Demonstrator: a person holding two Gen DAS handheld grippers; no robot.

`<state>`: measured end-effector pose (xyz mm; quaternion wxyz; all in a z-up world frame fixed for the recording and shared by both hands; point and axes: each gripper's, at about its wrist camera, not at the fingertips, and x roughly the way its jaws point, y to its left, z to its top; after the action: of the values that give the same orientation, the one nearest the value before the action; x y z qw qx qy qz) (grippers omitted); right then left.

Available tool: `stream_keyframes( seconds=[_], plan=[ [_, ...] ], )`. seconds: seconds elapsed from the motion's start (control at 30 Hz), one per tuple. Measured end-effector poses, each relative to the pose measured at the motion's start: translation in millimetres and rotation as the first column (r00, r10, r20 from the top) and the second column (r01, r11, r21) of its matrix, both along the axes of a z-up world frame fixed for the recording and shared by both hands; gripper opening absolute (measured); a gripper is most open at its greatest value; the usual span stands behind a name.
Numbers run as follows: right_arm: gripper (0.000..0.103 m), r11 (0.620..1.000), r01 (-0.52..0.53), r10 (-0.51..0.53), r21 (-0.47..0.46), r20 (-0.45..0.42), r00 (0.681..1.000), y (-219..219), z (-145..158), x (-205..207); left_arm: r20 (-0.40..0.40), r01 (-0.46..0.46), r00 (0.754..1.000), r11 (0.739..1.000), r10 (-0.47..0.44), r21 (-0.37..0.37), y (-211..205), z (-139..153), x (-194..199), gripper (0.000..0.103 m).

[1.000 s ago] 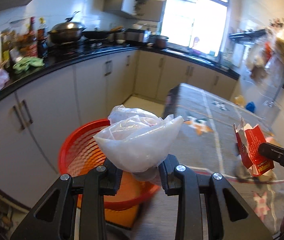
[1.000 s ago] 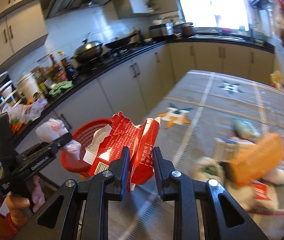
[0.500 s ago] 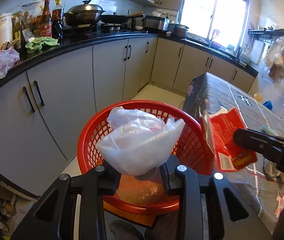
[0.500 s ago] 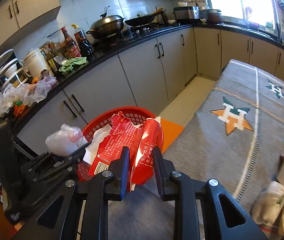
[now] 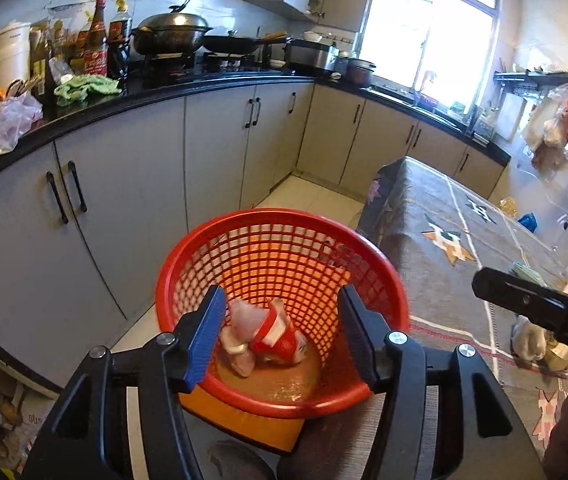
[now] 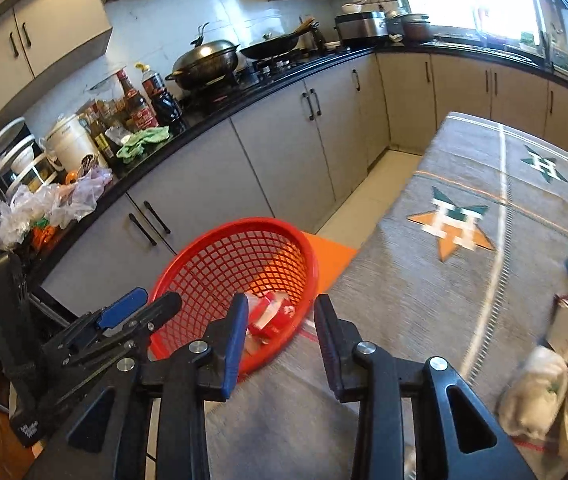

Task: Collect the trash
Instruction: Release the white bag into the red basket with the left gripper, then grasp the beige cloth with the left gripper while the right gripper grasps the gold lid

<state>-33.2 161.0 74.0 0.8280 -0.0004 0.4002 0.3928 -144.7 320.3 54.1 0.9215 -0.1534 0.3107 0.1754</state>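
Both pieces of trash have dropped out of my grippers into the red basket (image 5: 284,240).
My left gripper (image 5: 282,332) and right gripper (image 6: 280,332) are opening, nothing between the blue ribbed pads; the crumpled plastic bag (image 5: 240,320) and torn red carton (image 5: 278,338) lie on the lattice basket's floor, lower centre of frame.

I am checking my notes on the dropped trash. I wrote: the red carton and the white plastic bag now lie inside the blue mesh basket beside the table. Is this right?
Not quite: the round plastic mesh basket is red, not blue. The left wrist view shows it, with the red carton and white plastic bag lying inside, beside the cloth-covered table.
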Motion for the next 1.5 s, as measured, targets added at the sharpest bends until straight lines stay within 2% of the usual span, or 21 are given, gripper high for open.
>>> stream_keyframes(
  seconds=[0.13, 0.37, 0.5, 0.6, 0.73, 0.87, 0.97, 1.03, 1.2, 1.3, 1.33, 1.4, 1.43, 1.5],
  plan=[
    [0.043, 0.999, 0.040, -0.040, 0.020, -0.010, 0.999, -32, 0, -5, 0.010, 0.043, 0.999, 0.999, -0.043, 0.015, -22, 7, 3, 0.062],
    [0.044, 0.986, 0.161, -0.160, 0.045, -0.026, 0.987, -109, -1, -8, -0.004, 0.157, 0.988, 0.986, -0.157, 0.048, -77, 10, 19, 0.065],
    [0.046, 0.966, 0.252, -0.251, 0.064, -0.028, 0.968, -162, 2, -7, -0.031, 0.250, 0.968, 0.966, -0.249, 0.061, -118, 7, 33, 0.066],
    [0.053, 0.939, 0.336, -0.335, 0.073, -0.027, 0.942, -207, 3, -3, -0.051, 0.307, 0.951, 0.949, -0.304, 0.068, -145, 5, 43, 0.068],
    [0.058, 0.872, 0.484, -0.483, 0.074, -0.037, 0.875, -278, 3, 11, -0.076, 0.372, 0.927, 0.925, -0.366, 0.076, -175, 2, 54, 0.070],
    [0.060, 0.775, 0.629, -0.626, 0.065, -0.061, 0.777, -350, 2, 26, -0.101, 0.430, 0.901, 0.901, -0.422, 0.066, -203, -2, 70, 0.074],
    [0.061, 0.715, 0.696, -0.691, 0.066, -0.075, 0.718, -387, 2, 32, -0.130, 0.473, 0.876, 0.879, -0.464, 0.054, -222, -7, 87, 0.074],
    [0.064, 0.693, 0.717, -0.712, 0.075, -0.085, 0.697, -406, 3, 34, -0.150, 0.492, 0.865, 0.868, -0.479, 0.062, -236, -11, 99, 0.074],
    [0.065, 0.626, 0.773, -0.763, 0.099, -0.129, 0.634, -453, 0, 43, -0.178, 0.495, 0.859, 0.868, -0.480, 0.047, -247, -20, 123, 0.074],
    [0.068, 0.560, 0.824, -0.808, 0.087, -0.161, 0.566, -480, 1, 60, -0.176, 0.490, 0.859, 0.872, -0.480, 0.012, -244, -26, 134, 0.073],
    [0.071, 0.546, 0.834, -0.817, 0.079, -0.170, 0.551, -486, -1, 65, -0.173, 0.487, 0.861, 0.873, -0.479, 0.008, -243, -27, 135, 0.072],
    [0.077, 0.515, 0.854, -0.832, 0.071, -0.197, 0.518, -500, -4, 80, -0.168, 0.495, 0.856, 0.869, -0.489, -0.007, -242, -30, 140, 0.057],
    [0.081, 0.502, 0.863, -0.841, 0.048, -0.207, 0.501, -505, -6, 90, -0.163, 0.501, 0.852, 0.865, -0.497, -0.021, -242, -31, 140, 0.053],
    [0.081, 0.490, 0.872, -0.845, 0.020, -0.236, 0.480, -509, -14, 105, -0.156, 0.520, 0.840, 0.853, -0.519, -0.039, -244, -33, 142, 0.037]
  ],
)
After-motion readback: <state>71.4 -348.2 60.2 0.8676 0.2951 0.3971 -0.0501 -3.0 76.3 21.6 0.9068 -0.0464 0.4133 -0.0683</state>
